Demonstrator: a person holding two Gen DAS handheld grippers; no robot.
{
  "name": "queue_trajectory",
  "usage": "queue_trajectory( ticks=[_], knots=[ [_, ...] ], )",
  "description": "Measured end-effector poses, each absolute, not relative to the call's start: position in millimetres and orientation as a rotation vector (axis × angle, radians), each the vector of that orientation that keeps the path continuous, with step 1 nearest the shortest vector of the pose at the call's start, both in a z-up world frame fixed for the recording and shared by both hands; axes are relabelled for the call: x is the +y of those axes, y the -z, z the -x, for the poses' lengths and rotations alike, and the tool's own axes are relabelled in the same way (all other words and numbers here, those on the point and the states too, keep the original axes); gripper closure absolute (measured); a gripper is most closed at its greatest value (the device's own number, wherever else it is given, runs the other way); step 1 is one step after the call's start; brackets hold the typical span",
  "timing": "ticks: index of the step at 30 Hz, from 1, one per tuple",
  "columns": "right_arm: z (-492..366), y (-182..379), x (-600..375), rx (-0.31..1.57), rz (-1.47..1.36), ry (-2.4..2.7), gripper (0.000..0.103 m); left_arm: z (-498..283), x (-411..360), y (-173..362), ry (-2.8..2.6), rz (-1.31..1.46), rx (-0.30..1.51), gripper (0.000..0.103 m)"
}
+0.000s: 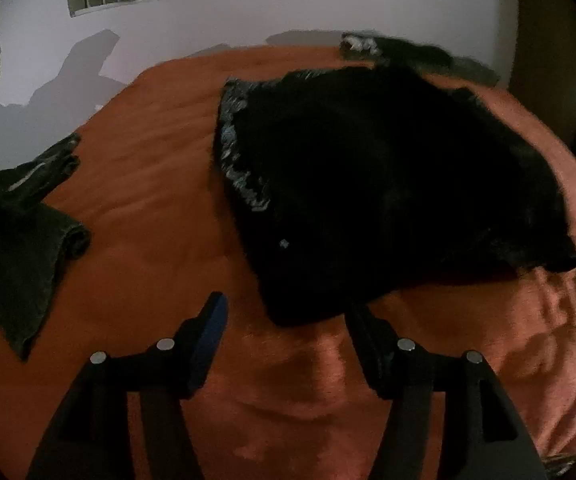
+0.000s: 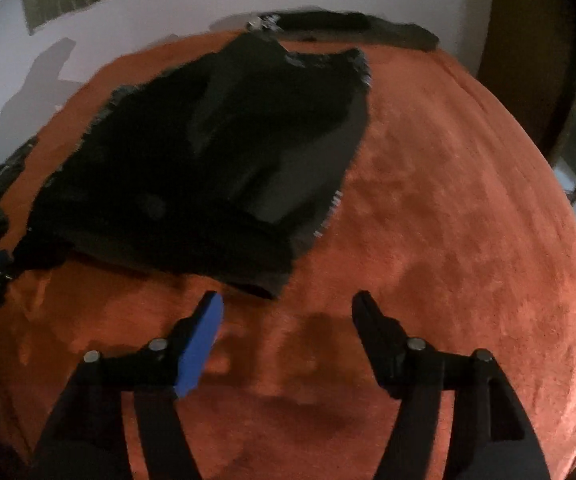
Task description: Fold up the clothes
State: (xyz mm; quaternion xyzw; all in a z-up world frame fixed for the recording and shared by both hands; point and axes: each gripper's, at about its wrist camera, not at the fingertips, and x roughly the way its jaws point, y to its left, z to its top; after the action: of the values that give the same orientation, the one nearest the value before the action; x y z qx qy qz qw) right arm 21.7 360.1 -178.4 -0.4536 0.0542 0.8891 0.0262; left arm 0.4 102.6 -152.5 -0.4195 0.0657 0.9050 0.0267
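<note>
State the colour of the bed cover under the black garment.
Orange-rust bed cover, clearest in the right wrist view.

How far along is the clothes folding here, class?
Done: a dark green garment lies folded aside on the orange bedspread. In hand: nothing; the left hand-held gripper and right hand-held gripper are open. Left: the black garment lies spread, and dark clothes wait by the wall.
</note>
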Motion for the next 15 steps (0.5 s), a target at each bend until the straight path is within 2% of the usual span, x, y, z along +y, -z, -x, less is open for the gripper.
queue_trajectory(
  ticks=[2,6,7,8,9,10,12,15],
  knots=[
    [-7.7,186.7,355.4,0.133,1.426,-2.726,0.035,2.3,103.3,156.4,-2.841,1.297,0.177,0.036],
    [14.8,197.8,350.0,-0.001,1.406,-2.659,0.037,6.7,94.0,152.8,-2.879,1.268,-0.055,0.037],
    [18.0,195.6,350.5,-0.026,1.385,-2.651,0.049,7.9,91.4,151.9,-2.885,1.260,-0.117,0.052],
    [17.9,190.3,351.0,-0.035,1.364,-2.650,0.071,9.0,88.9,151.0,-2.890,1.252,-0.180,0.067],
    [15.4,184.2,351.8,-0.028,1.337,-2.662,0.079,10.2,86.4,150.1,-2.894,1.243,-0.242,0.097],
    [10.4,176.0,352.3,-0.017,1.295,-2.688,0.083,12.0,82.1,149.9,-2.892,1.249,-0.326,0.096],
    [-1.6,155.5,349.1,-0.024,1.176,-2.745,0.084,4.3,71.1,145.9,-2.899,1.223,-0.494,0.096],
    [-14.3,129.3,345.7,-0.044,1.086,-2.790,0.091,-13.3,63.2,130.4,-2.917,1.136,-0.627,0.096]
  ],
)
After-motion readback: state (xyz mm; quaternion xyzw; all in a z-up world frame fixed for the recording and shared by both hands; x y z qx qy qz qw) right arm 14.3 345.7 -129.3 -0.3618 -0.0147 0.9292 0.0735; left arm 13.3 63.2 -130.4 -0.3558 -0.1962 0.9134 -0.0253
